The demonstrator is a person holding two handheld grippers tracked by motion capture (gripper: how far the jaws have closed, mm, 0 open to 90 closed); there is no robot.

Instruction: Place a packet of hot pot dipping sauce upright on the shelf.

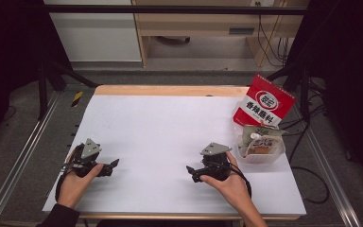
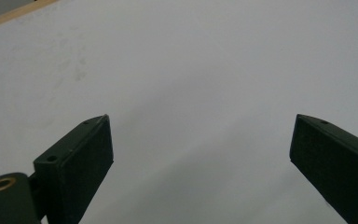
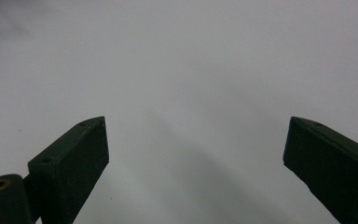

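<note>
A white sheet (image 1: 170, 137) covers a wooden table (image 1: 170, 90) that stands on a grey floor, with black frame legs at either side and pale cabinets behind. At the near left of the sheet, the person's left hand (image 1: 75, 184) holds the left gripper (image 1: 113, 166), which lies low over the paper and points toward the middle of the table. In the left gripper view its two black jaws stand wide apart with only bare white paper between them, and a strip of the wooden table edge shows in the far top left corner. Further right, near the front of the sheet, the right hand (image 1: 231, 182) holds the right gripper (image 1: 192, 172), which points left toward the other one; the two are well apart. In the right gripper view its jaws are likewise spread wide, gripping nothing, over plain white paper. Just beside the right hand, toward the right edge of the sheet, sits a clear plastic tub (image 1: 260, 158) with a few small sachets (image 1: 260, 142) lying in it. Behind the tub and touching it stands a red and white seasoning packet (image 1: 263, 101), tilted and leaning back near the table's far right corner
</note>
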